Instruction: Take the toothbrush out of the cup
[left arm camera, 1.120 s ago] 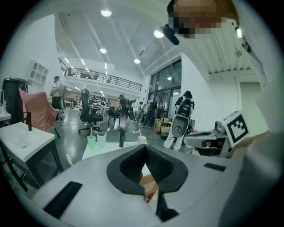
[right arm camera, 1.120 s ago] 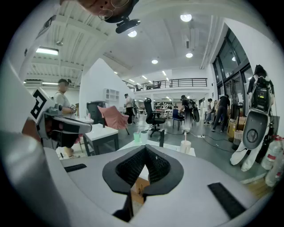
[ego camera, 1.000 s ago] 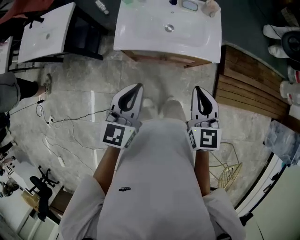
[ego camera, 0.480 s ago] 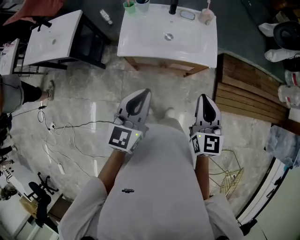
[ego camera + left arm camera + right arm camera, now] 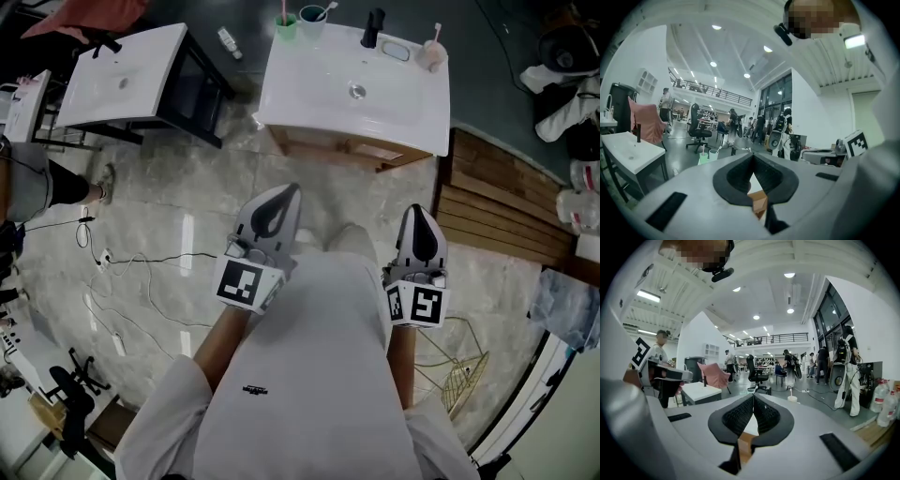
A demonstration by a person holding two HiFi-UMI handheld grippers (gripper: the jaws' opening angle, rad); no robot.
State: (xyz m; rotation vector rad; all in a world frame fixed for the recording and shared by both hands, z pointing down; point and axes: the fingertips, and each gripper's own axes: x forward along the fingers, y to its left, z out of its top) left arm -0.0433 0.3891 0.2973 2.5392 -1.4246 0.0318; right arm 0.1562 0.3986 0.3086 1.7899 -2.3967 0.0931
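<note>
Compared with a second back, a lot more of the white basin (image 5: 375, 103) is caught in the head view. Its back edge was cut off by the top of the frame then, and now the whole row of cups on it can be seen. The left gripper (image 5: 284, 192) and right gripper (image 5: 419, 211) are found a bit higher in the frame than before, the left one slanted toward the right. Both are held well short of the basin, over the grey stone-look floor (image 5: 187, 187). The jaws on both are pressed together with nothing pinched, which is confirmed in each gripper view, where the ribbed black pads meet in a point.

Every brush is parked in a cup along the basin's back rim:
- A pink-handled toothbrush (image 5: 282, 11) is stood in a small green cup (image 5: 286, 28) at the back left corner.
- A white toothbrush (image 5: 328, 9) is leaned in a teal cup (image 5: 310, 19) just beside it.
- A third toothbrush (image 5: 436, 36) is stood upright in a pale pink cup (image 5: 431, 58) at the back right corner.

A stubby black faucet (image 5: 373, 28) is set between the teal and pink cups. The basin is glossy and rectangular with rounded corners, and it's mounted on a wooden cabinet (image 5: 328, 148). The gripper shells are smooth, white and tapered, with black teardrop insets.
</note>
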